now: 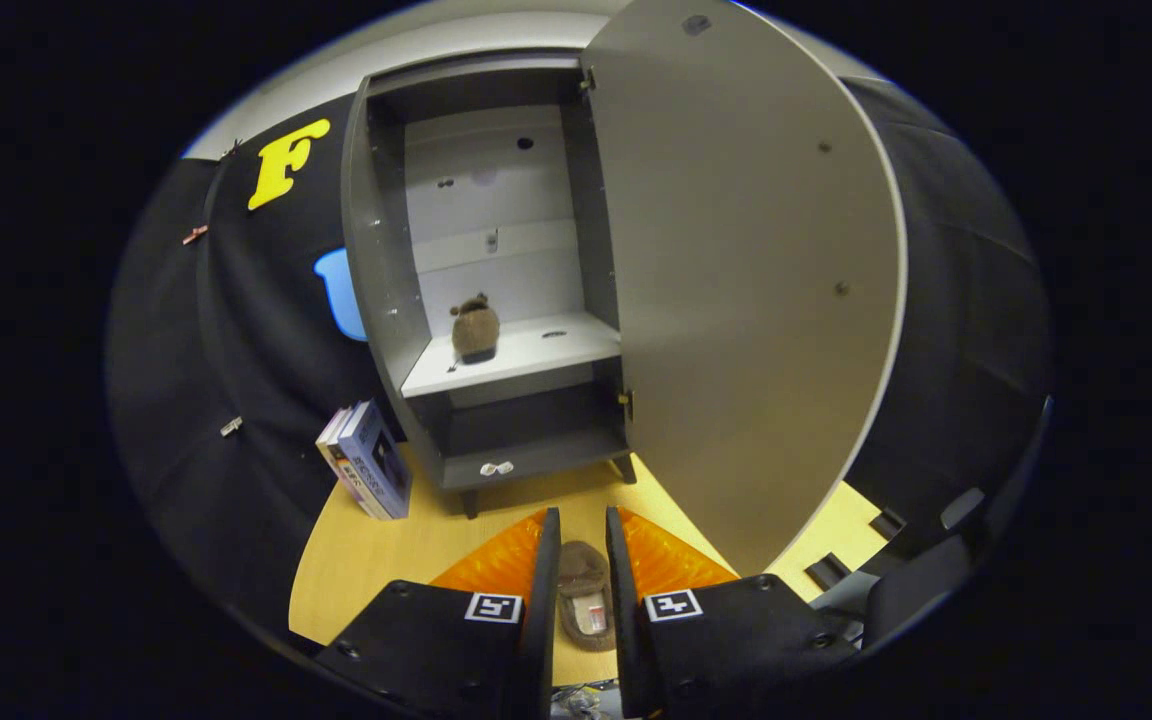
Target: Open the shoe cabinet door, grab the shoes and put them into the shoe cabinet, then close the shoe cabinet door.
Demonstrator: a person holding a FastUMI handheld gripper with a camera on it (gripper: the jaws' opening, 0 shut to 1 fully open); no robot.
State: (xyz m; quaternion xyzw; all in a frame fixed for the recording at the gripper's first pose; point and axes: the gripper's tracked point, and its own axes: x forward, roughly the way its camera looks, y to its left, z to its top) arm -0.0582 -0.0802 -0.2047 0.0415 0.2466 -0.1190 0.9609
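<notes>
The grey shoe cabinet [376,260] stands ahead with its door [736,300] swung wide open to the right. One brown furry slipper [475,330] stands on the white middle shelf [546,352], toward its left side. A second brown slipper [584,592] lies between my fingers, its opening facing up and its toe pointing at the cabinet. Both fingers press against its sides, so my gripper [583,515] is shut on it. The gripper is some way in front of the cabinet and lower than the middle shelf.
A few boxed items [368,472] lean against the cabinet's left foot on the wooden floor [366,570]. A small white object [496,468] lies on the dark bottom shelf. The open door's edge reaches close to my right finger. Black cloth walls close in both sides.
</notes>
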